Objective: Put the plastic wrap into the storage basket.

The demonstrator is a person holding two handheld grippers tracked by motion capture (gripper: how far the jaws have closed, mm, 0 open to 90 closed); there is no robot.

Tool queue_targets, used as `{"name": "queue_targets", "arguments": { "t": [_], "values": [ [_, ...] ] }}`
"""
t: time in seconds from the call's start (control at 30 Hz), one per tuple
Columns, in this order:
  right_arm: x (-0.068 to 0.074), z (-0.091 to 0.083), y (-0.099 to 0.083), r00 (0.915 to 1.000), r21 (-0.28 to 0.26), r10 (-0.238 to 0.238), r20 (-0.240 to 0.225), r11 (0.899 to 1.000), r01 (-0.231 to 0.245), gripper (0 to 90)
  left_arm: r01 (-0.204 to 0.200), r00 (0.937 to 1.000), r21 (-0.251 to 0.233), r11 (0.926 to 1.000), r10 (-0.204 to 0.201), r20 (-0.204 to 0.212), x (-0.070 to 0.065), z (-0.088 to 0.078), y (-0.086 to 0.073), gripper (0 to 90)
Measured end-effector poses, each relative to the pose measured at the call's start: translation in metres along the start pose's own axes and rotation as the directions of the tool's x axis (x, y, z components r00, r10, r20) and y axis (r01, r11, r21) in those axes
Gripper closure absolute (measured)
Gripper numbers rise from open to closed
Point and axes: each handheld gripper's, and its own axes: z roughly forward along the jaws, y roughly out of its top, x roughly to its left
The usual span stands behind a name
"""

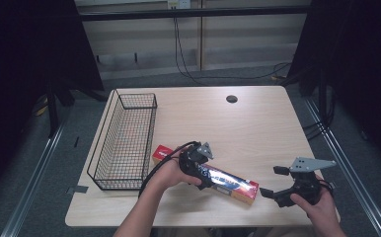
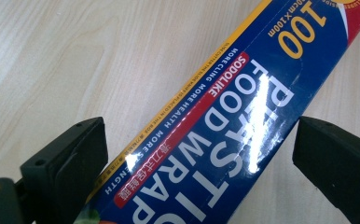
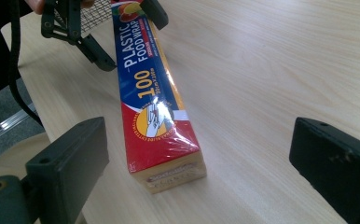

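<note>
A long blue and red box of plastic food wrap (image 1: 233,185) lies slantwise on the table's near half. My left gripper (image 1: 201,173) is down over its middle, open, one jaw on each side of the box (image 2: 243,107) with a gap at both. In the right gripper view, that left gripper (image 3: 124,30) straddles the far part of the box (image 3: 155,112). My right gripper (image 1: 272,181) is open just off the box's near right end, whose yellow end face lies between and ahead of its jaws.
A black wire basket (image 1: 124,143) stands empty along the table's left side, close to the box's far end, and its mesh (image 3: 96,11) also appears in the right gripper view. A round cable hole (image 1: 231,98) sits near the far edge. Cables hang beyond the table.
</note>
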Motion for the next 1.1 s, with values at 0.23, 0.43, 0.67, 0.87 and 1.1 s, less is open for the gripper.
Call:
{"name": "queue_targets", "arguments": {
  "t": [0.23,0.43,0.67,0.87,1.1],
  "values": [
    [-0.001,-0.001,0.001,0.9998,-0.006,0.017,0.005,1.000,-0.017,4.7,-0.052,0.9963,0.084,0.9951,0.057,-0.064,-0.005,0.007,0.004,10.2],
    [-0.002,-0.002,0.002,0.9998,-0.012,0.020,0.008,1.000,-0.020,4.9,0.021,0.9981,0.066,0.9976,-0.017,-0.059,0.002,0.002,0.008,30.8],
    [-0.004,-0.003,0.002,0.9997,-0.016,0.022,0.011,1.000,-0.022,5.1,0.120,0.9908,0.111,0.9865,-0.112,-0.076,0.003,0.003,0.019,36.9],
    [-0.004,-0.004,0.001,0.9996,-0.022,0.023,0.013,0.999,-0.023,5.2,0.133,0.9892,0.143,0.9809,-0.122,-0.081,0.002,0.004,0.023,36.4],
    [-0.003,-0.003,0.001,0.9998,-0.015,0.020,0.009,1.000,-0.020,5.2,0.113,0.9922,0.139,0.9838,-0.104,-0.069,0.003,0.005,0.024,37.3]
  ]
}}
